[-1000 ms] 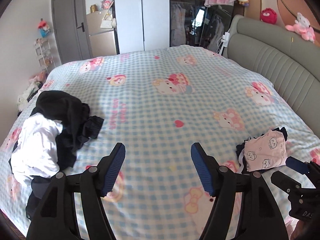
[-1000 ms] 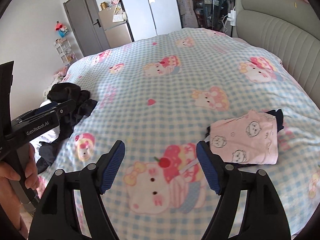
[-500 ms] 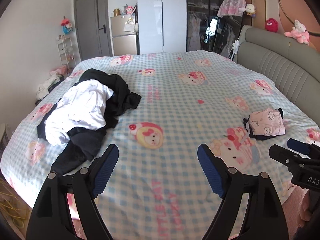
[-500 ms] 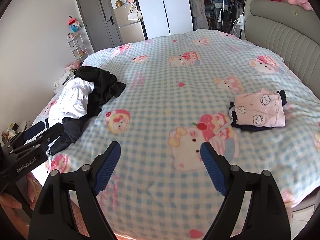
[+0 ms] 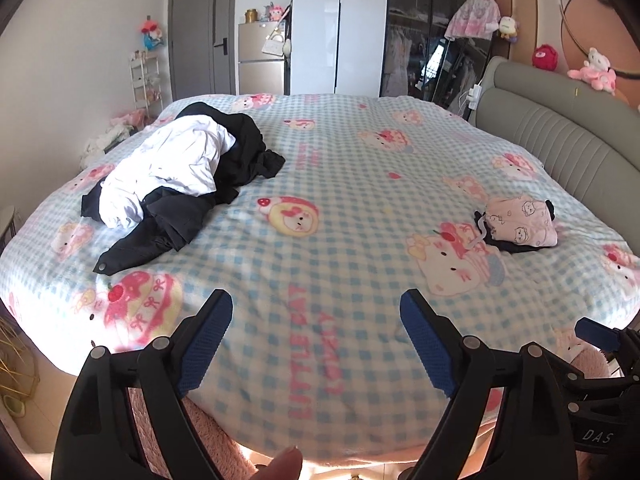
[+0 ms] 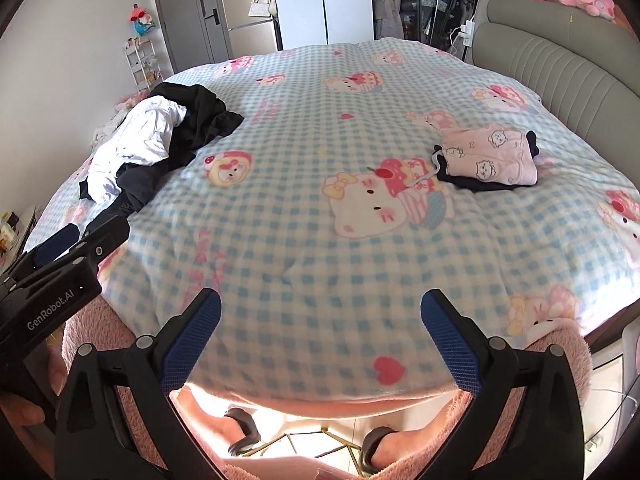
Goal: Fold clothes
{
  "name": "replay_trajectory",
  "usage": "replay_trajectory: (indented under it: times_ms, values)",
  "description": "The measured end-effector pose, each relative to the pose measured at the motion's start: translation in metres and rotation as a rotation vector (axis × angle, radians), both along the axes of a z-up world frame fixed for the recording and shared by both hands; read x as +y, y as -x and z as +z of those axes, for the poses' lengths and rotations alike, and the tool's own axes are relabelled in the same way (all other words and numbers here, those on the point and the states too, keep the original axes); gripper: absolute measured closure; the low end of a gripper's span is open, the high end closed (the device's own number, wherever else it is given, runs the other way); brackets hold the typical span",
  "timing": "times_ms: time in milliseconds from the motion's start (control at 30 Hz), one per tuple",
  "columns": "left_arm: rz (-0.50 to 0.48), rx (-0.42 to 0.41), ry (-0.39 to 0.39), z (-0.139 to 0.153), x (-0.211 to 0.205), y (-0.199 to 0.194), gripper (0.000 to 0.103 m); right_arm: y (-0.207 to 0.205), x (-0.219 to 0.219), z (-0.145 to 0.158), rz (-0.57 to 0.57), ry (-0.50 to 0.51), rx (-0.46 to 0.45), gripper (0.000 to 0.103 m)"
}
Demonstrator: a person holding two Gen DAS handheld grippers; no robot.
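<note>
A loose pile lies at the bed's left: a crumpled white garment (image 5: 168, 176) (image 6: 136, 148) tangled with black clothes (image 5: 244, 152) (image 6: 200, 120). At the right, a folded pink garment (image 5: 520, 224) (image 6: 492, 156) rests on a folded dark one. My left gripper (image 5: 316, 304) hangs open over the bed's near edge with nothing between its blue pads. My right gripper (image 6: 320, 300) is also over the near edge; its jaws are opening and hold nothing. Both are well short of the clothes. Each gripper shows in the other's view: the right one (image 5: 600, 344), the left one (image 6: 60, 264).
The blue checked cat-print blanket (image 5: 340, 184) covers the bed. A grey padded headboard (image 5: 560, 140) runs along the right. A door, fridge and wardrobe stand beyond the far edge. The person's feet in dark shoes (image 6: 244, 432) stand below the near edge.
Both grippers have drawn back from over the bed to its near edge, so the pile and folded stack sit farther off. Both pairs of jaws have spread wider.
</note>
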State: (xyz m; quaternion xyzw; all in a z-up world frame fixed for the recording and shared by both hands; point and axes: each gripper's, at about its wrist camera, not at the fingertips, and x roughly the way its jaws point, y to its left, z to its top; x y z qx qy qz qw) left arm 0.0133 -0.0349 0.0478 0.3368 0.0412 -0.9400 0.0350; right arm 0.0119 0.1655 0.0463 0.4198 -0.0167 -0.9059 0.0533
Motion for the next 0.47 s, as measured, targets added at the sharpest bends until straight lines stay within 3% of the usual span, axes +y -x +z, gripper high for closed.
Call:
replay_trajectory:
  times_ms: [267, 467]
  values:
    - [0.006, -0.041, -0.064, -0.011, 0.010, -0.002, 0.015, -0.001, 0.002, 0.002, -0.018, -0.006, 0.009, 0.002]
    - [-0.024, -0.070, -0.050, -0.018, 0.020, 0.000, 0.015, 0.006, 0.005, -0.006, -0.025, 0.009, -0.026, 0.002]
